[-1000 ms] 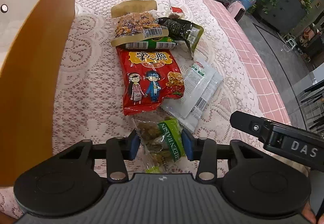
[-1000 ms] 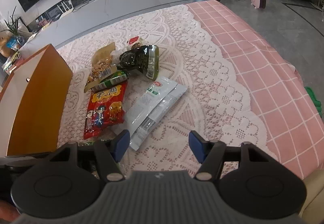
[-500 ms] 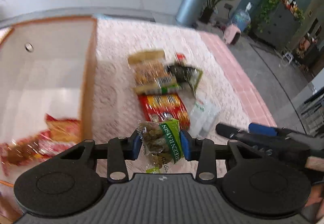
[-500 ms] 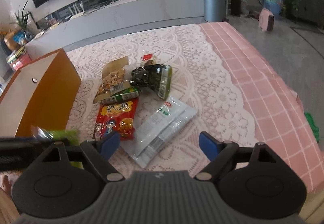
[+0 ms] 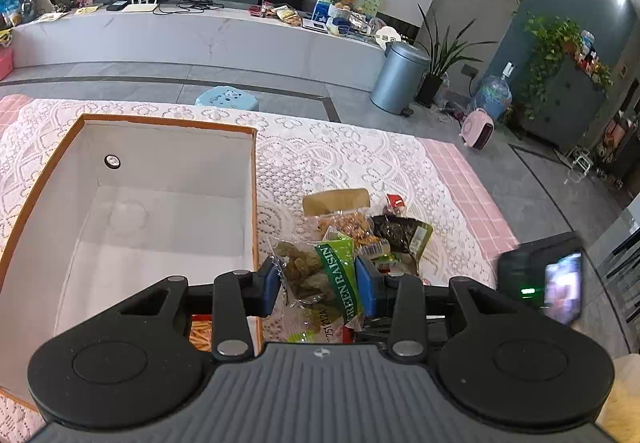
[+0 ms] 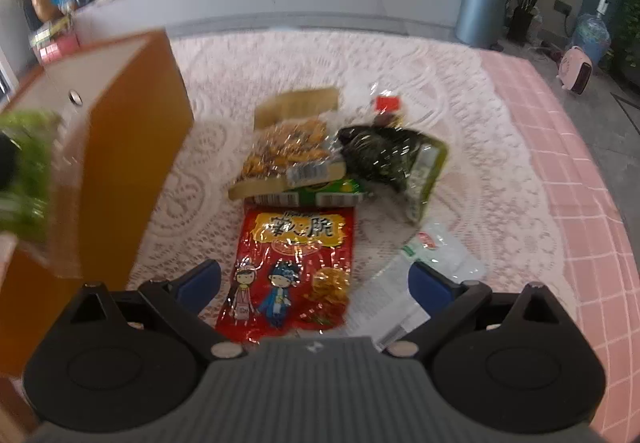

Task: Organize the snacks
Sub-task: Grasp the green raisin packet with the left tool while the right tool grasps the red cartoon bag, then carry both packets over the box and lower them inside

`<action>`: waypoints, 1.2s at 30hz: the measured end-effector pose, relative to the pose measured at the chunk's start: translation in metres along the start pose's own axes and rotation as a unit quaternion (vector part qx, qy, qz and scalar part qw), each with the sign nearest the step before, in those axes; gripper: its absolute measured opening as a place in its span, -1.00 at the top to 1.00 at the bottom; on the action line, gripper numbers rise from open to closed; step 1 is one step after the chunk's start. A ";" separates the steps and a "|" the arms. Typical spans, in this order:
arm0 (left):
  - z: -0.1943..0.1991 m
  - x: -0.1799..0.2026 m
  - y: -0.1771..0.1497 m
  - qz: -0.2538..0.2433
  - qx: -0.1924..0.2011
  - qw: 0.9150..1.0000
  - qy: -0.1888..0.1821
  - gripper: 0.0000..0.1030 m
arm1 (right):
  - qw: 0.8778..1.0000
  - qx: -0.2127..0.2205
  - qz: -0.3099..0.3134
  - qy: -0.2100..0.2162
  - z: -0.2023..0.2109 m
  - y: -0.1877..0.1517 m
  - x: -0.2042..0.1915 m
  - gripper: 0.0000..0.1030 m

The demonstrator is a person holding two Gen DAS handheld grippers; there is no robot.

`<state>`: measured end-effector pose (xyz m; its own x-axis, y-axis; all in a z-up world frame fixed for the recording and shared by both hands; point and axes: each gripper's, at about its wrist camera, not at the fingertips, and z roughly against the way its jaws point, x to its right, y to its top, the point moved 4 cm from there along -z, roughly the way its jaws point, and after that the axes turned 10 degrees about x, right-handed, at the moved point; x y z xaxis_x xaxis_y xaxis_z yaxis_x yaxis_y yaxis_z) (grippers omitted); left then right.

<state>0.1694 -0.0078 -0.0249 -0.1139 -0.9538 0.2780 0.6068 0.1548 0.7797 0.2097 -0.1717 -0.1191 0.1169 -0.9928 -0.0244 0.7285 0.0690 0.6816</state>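
My left gripper (image 5: 316, 289) is shut on a clear and green raisin bag (image 5: 320, 283) and holds it in the air beside the right wall of the orange box (image 5: 256, 203), whose inside is white. My right gripper (image 6: 314, 279) is open and empty, low over a red snack bag (image 6: 292, 267). Beyond it lie a bag of brown nuts (image 6: 288, 151), a dark green packet (image 6: 392, 163), a green packet (image 6: 320, 195) and white sachets (image 6: 400, 291). The raisin bag shows as a green blur at the left edge of the right wrist view (image 6: 24, 179).
The table wears a white lace cloth (image 6: 480, 123) over pink checks (image 6: 560, 171). The orange box (image 6: 132, 147) stands left of the pile, with a snack (image 5: 200, 335) in its near corner. The right gripper's body (image 5: 548, 279) is on my right.
My left gripper has lifted the raisin bag off the table and carried it up beside the box. My right gripper has moved forward over the red bag and opened wider.
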 end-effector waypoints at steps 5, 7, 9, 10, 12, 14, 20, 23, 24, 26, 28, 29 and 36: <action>-0.004 -0.009 0.004 0.010 0.005 1.000 0.000 0.15 | 1.000 -0.027 0.005 -0.005 -0.028 0.000 -0.010 -0.90; -0.005 -0.012 0.006 0.012 0.006 1.000 0.001 0.15 | 0.999 -0.031 0.009 -0.007 -0.035 0.001 -0.013 -0.89; -0.005 -0.014 0.007 0.013 0.009 1.000 0.000 0.15 | 0.999 -0.033 0.016 -0.011 -0.041 0.000 -0.015 -0.82; -0.006 -0.014 0.008 0.015 0.011 1.000 -0.001 0.15 | 0.999 -0.036 0.018 -0.013 -0.044 0.000 -0.015 -0.77; -0.005 -0.015 0.008 0.018 0.013 1.000 -0.004 0.15 | 0.999 -0.042 0.017 -0.009 -0.048 -0.001 -0.015 -0.62; -0.005 -0.016 0.008 0.020 0.014 1.000 -0.005 0.15 | 0.999 -0.047 0.014 -0.003 -0.050 -0.003 -0.016 -0.53; 0.001 -0.019 0.011 0.021 0.021 1.000 -0.007 0.15 | 0.999 -0.044 0.020 -0.006 -0.047 -0.002 -0.017 -0.33; 0.009 -0.024 0.013 0.021 0.029 0.999 -0.004 0.15 | 0.999 -0.051 0.015 -0.005 -0.041 -0.002 -0.016 -0.33; 0.011 -0.026 0.014 0.022 0.032 0.999 -0.002 0.15 | 0.998 -0.055 0.006 0.000 -0.038 -0.002 -0.015 -0.32; 0.016 -0.031 0.017 0.022 0.037 0.999 0.003 0.15 | 0.998 -0.064 -0.013 0.012 -0.032 -0.003 -0.012 -0.32; 0.021 -0.036 0.019 0.021 0.043 0.999 0.011 0.15 | 0.996 -0.073 -0.041 0.027 -0.025 -0.005 -0.008 -0.32; 0.023 -0.039 0.021 0.021 0.046 0.999 0.015 0.15 | 0.995 -0.074 -0.052 0.033 -0.022 -0.006 -0.007 -0.32; 0.042 -0.057 0.027 0.013 0.053 0.998 0.028 0.15 | 0.995 -0.054 -0.077 0.045 0.016 0.001 -0.004 -0.32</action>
<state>0.1589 0.0611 0.0037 -0.0538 -0.9617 0.2686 0.5219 0.2023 0.8287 0.1988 -0.1693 -0.1064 0.0546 -0.9801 -0.1906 0.8098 -0.0682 0.5828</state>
